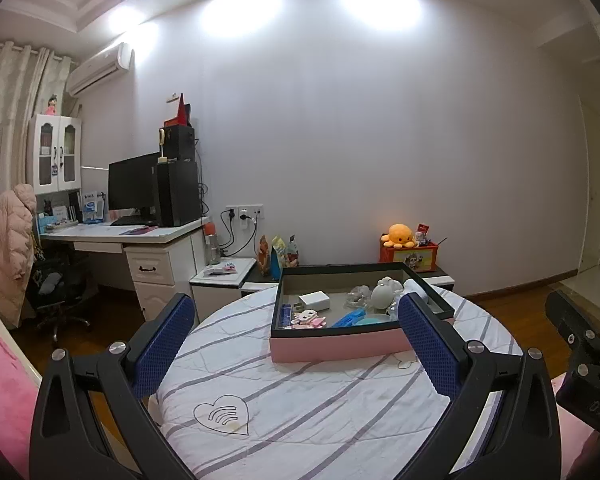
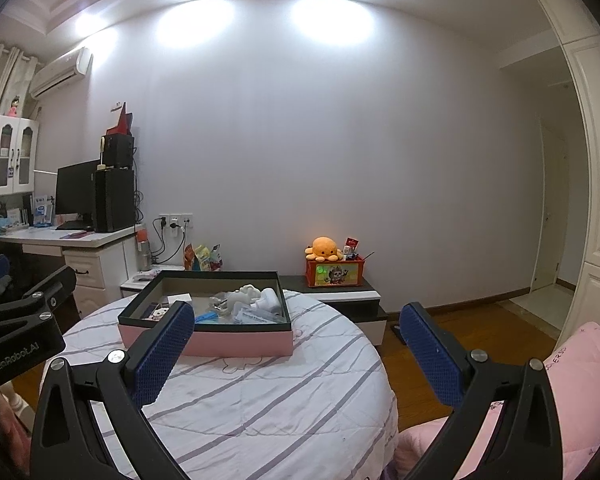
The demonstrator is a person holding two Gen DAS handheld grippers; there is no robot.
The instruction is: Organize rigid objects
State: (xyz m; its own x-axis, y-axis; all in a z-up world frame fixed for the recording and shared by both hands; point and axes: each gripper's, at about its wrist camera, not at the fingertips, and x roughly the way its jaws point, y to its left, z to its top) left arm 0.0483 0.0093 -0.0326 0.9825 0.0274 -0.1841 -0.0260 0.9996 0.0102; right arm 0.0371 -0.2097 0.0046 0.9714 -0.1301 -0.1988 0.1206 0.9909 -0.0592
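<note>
In pink box (image 1: 340,346) | items jumbled, right claw (image 2: 296,320) pad hides some

Pads: our left gripper (image 1: 296,322) and right gripper (image 2: 298,330) carry blue, dimpled rubbery pads on matt black plastic arms.
Cover ahead: we see soft, wrinkled striped cloth (image 1: 300,400).
Box beyond: the pink box (image 2: 236,342) looks like matt card.
Floor: we see glossy wood (image 2: 440,360).

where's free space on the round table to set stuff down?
Bare striped cloth between the pink box and both open tongs, around the heart print. Narrow strip left of the box. Inside the box is crowded.
</note>
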